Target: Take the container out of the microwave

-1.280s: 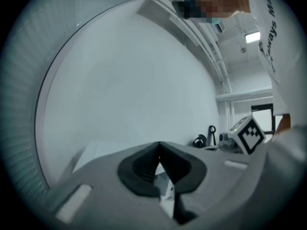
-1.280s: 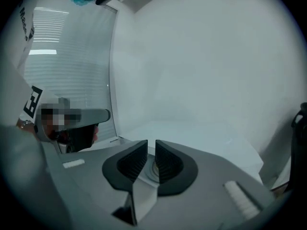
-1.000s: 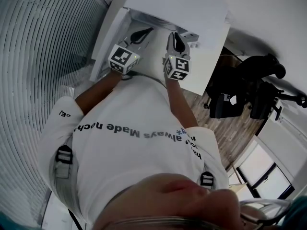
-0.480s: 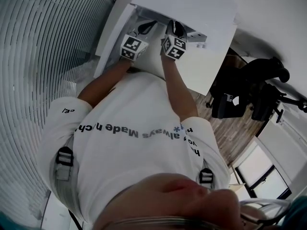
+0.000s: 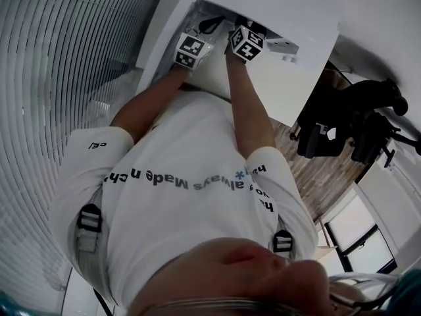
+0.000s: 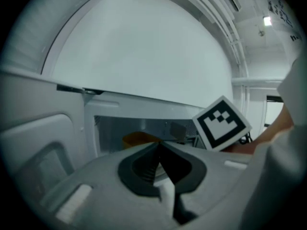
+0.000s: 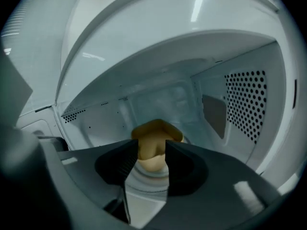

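An orange container [image 7: 154, 131] stands on the turntable [image 7: 146, 178] inside the open white microwave [image 5: 276, 5]. My right gripper [image 7: 151, 146] reaches into the cavity mouth. Its jaws have just been opening and stand apart, with the container showing in the gap a little beyond the tips; the pads do not press on it. My left gripper [image 6: 158, 145] is shut and empty, in front of the opening's left side, where the container [image 6: 136, 139] shows behind it. In the head view both grippers, left [image 5: 210, 25] and right [image 5: 255, 29], are at the microwave's front.
The microwave door [image 6: 38, 162] hangs open at the left. The microwave rests on a white counter [image 5: 283, 91]. Black office chairs [image 5: 355, 124] stand on the wooden floor at the right, window blinds [image 5: 52, 78] at the left. The cavity's right wall [image 7: 247, 104] is perforated.
Both grippers have moved away from the person's body and closer to the microwave opening in the head view. The two marker cubes sit nearer each other.
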The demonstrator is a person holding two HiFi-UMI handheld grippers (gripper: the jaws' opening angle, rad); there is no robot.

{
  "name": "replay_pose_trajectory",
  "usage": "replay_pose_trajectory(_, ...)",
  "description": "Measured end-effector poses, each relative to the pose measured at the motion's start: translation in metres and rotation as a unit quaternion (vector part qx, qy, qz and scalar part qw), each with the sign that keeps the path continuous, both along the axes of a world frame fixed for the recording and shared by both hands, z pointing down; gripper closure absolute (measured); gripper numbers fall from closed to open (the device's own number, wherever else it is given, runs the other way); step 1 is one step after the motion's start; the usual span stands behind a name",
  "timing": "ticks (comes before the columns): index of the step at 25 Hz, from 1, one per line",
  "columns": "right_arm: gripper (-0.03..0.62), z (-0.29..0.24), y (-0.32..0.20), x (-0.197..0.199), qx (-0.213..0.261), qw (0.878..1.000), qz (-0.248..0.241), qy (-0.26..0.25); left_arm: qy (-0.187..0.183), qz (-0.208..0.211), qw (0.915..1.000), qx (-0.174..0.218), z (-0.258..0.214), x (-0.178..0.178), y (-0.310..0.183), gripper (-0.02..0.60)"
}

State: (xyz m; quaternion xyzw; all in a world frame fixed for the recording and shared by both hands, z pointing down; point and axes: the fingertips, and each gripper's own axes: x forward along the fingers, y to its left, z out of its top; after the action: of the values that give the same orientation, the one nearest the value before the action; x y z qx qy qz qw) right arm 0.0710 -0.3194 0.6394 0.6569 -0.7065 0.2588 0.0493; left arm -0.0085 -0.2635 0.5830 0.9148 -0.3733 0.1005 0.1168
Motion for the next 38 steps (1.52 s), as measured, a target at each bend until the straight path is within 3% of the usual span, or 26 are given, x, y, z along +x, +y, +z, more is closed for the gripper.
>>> replay_pose_trajectory(9, 0.274, 0.007, -0.023, 0.000, -0.006, 0.999, 0.047, 0.003, 0.005, -0.013, 0.9997, -0.019, 0.011, -0.009, -0.005, 0.577)
replay_pose_trajectory(11, 0.270, 0.009, -0.029, -0.001, -0.006, 0.999, 0.049, 0.013, 0.006, -0.015, 0.9997, -0.019, 0.012, -0.009, -0.007, 0.577)
replay_pose_trajectory(16, 0.310, 0.010, -0.033, 0.004, -0.023, 0.997, 0.049, 0.055, 0.009, -0.019, 0.9996, -0.018, 0.013, -0.012, -0.006, 0.577)
replay_pose_trajectory(26, 0.363, 0.018, -0.006, 0.036, -0.043, 0.994, 0.060, 0.078, 0.009, -0.018, 0.9997, -0.014, 0.010, -0.012, -0.003, 0.577)
replay_pose_trajectory(34, 0.355, 0.027, -0.011, 0.035, -0.051, 0.996, 0.053, 0.053, 0.008, -0.016, 0.9998, -0.012, 0.008, -0.010, -0.002, 0.577)
replay_pose_trajectory(38, 0.459, 0.026, -0.011, 0.032, -0.069, 0.994, 0.043, 0.074, 0.007, -0.019, 0.9997, -0.012, 0.008, -0.013, -0.002, 0.577)
